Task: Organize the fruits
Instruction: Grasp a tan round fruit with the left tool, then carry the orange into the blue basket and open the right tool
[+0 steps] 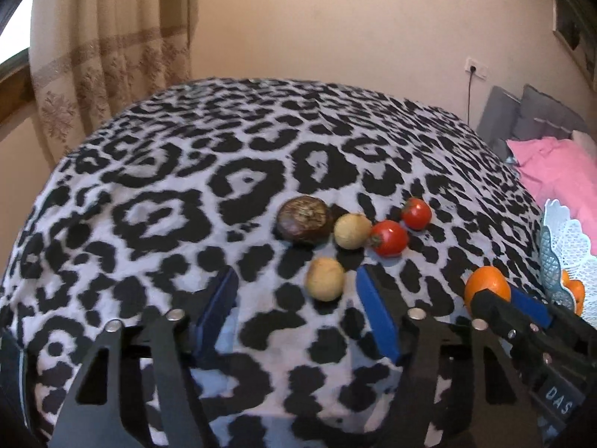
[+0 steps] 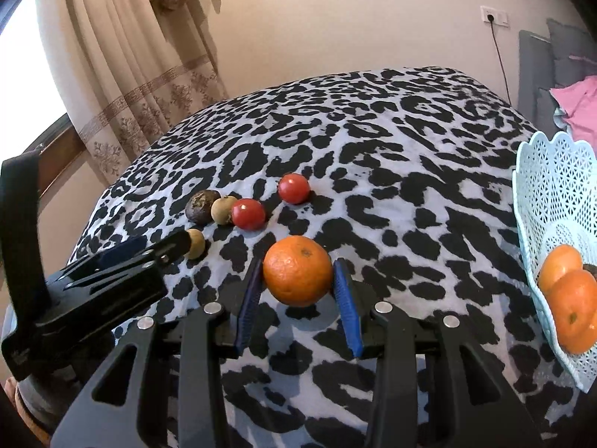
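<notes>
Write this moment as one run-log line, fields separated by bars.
right gripper: shut on round orange mandarin | left gripper: open near tan round fruit | pale-blue lattice basket: holds oranges

Glossy tomatoes [image 2: 248, 214], dimpled orange [image 2: 297, 270] peel, matt printed cloth [image 2: 373, 156] — pale openwork plastic basket [image 2: 552, 186], black plastic gripper arms
</notes>
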`<state>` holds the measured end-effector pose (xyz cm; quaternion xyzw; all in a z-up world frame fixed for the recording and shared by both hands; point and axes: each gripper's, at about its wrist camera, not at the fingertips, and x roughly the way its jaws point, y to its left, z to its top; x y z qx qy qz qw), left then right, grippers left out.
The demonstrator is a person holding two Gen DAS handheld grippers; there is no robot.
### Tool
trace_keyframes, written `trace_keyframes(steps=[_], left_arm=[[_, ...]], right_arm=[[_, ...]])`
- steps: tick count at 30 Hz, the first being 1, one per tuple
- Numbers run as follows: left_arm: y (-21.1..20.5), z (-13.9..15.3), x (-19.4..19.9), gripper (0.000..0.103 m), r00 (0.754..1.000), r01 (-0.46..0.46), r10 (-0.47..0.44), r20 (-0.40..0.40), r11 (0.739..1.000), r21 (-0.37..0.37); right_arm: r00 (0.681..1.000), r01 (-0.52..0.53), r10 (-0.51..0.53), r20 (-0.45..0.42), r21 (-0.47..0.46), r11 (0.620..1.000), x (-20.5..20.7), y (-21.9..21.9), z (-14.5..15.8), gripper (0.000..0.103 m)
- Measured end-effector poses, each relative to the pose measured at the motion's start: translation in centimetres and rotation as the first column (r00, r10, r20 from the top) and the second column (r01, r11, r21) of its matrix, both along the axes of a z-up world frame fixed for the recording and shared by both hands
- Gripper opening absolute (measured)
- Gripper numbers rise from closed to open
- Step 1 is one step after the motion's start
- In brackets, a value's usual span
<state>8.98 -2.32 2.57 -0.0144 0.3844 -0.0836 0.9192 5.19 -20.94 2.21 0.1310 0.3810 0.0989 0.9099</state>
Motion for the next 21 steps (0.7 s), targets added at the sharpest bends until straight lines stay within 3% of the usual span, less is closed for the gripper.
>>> trace_keyframes(steps=[5,11,17,20,21], left_arm=[[-0.4,-1.2,1.1,0.044,0.998,0.011,-0.012,-0.055,1.000,-0.015],[-1.3,-1.3,0.5,0.025,0.998,0.054,-0.053,-0.022,0.998,0.019],[-1.9,-0.7,-0.5,0.025,0.998,0.035,-0.039,0.050,0.997,0.067],[-1.3,-0.4,-1.0,0.025,0.996,0.040,-0.042,0.077,0.999,0.028],[-0.8,-0.2,-1.1,0.025,0.995,0.057,-0.056,0.081,0.998,-0.017]], right_arm=[[1.000,0.001,-0.001,0.002,-0.002,1.000,0.0,0.0,-0.3,0.040],[1.000,0.001,-0.001,-0.005,-0.004,1.000,0.0,0.1,-0.7,0.040],[1.000,0.017,-0.017,0.005,-0.010,1.000,-0.1,-0.1,-0.4,0.040],[1.000,0.030,-0.030,0.009,-0.014,0.999,-0.1,-0.3,-0.3,0.040],[0.999,0.034,-0.034,0.010,-0.015,0.999,-0.2,-0.4,-0.2,0.040]])
